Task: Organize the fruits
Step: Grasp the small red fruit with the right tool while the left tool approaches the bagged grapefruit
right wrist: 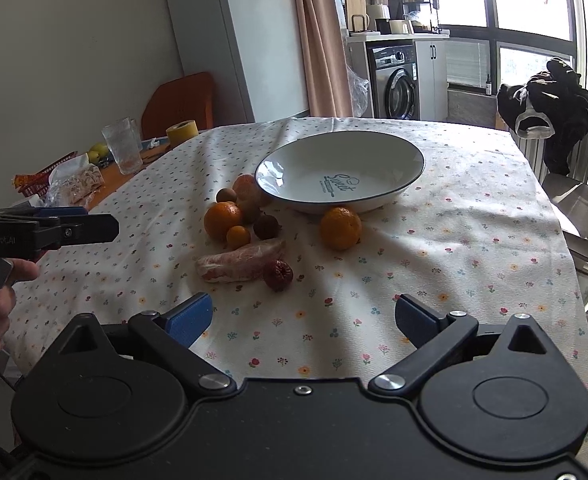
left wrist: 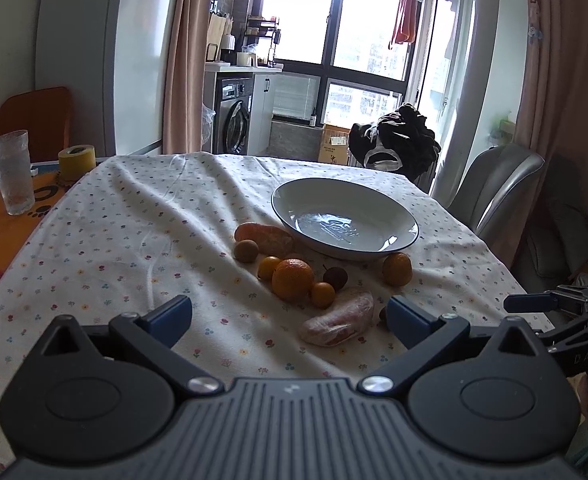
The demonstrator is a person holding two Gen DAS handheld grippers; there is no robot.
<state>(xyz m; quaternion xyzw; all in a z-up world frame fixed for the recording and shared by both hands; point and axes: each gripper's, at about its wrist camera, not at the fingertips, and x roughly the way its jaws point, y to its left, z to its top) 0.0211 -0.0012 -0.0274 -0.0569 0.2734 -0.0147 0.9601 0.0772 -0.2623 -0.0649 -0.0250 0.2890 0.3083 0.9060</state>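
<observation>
Both grippers, left (left wrist: pixel 290 314) and right (right wrist: pixel 303 316), have released fingers; the round orange mandarin (right wrist: pixel 340 227) at frame centre looks firm and light, best held across its middle.

Bare tablecloth (right wrist: pixel 433 248) lies open; fruits (right wrist: pixel 254 232) crowd the plate (right wrist: pixel 373 152).

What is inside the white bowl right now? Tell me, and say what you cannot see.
The white bowl holds no fruit; only printed lettering shows on its floor. The oranges and other fruit lie on the tablecloth beside it. The cloth beneath the bowl is hidden.
</observation>
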